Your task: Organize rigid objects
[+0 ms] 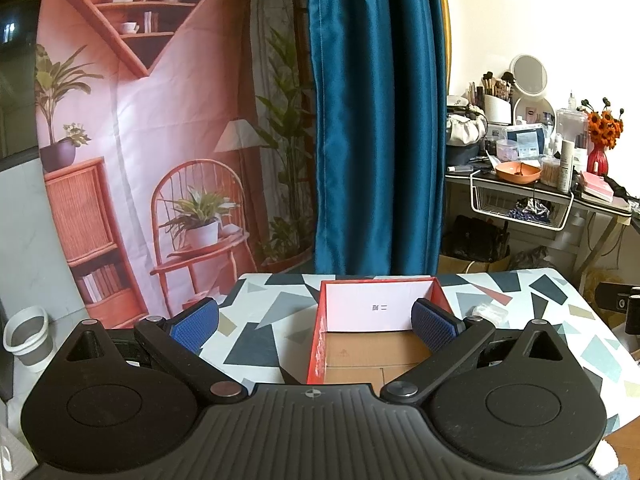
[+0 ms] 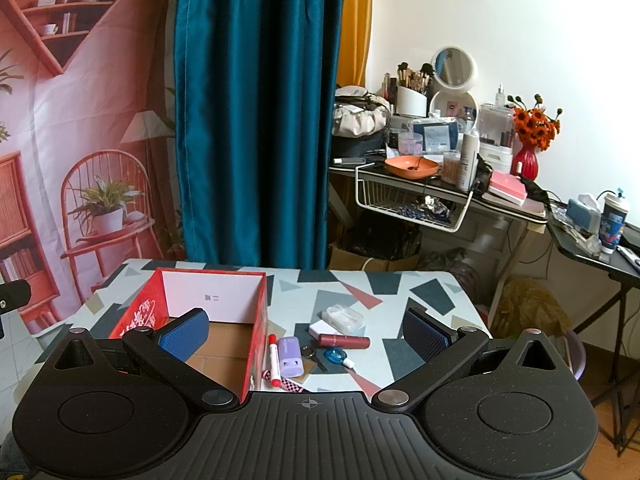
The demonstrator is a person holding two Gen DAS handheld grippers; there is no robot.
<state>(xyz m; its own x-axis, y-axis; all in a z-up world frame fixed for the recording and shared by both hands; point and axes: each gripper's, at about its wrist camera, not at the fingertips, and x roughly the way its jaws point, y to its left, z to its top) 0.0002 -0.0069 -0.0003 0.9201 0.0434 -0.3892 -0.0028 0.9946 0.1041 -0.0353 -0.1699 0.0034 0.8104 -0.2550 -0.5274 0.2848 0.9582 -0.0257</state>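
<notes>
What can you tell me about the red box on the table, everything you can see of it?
The red box is an open-topped cardboard carton: red outer walls with white printed characters on its left side, white inner walls bearing small dark print, and a plain brown floor that looks empty. It stands upright on the patterned table, left of a cluster of small items. A red-and-white pen lies close against its right wall. Neither tool touches it.

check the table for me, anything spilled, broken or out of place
Nothing spilled or visibly damaged. The red box stands upright and empty, while the small items lie in a loose cluster beside it: a red-capped marker, a purple case and a dark red tube. Both grippers are open and empty.
</notes>
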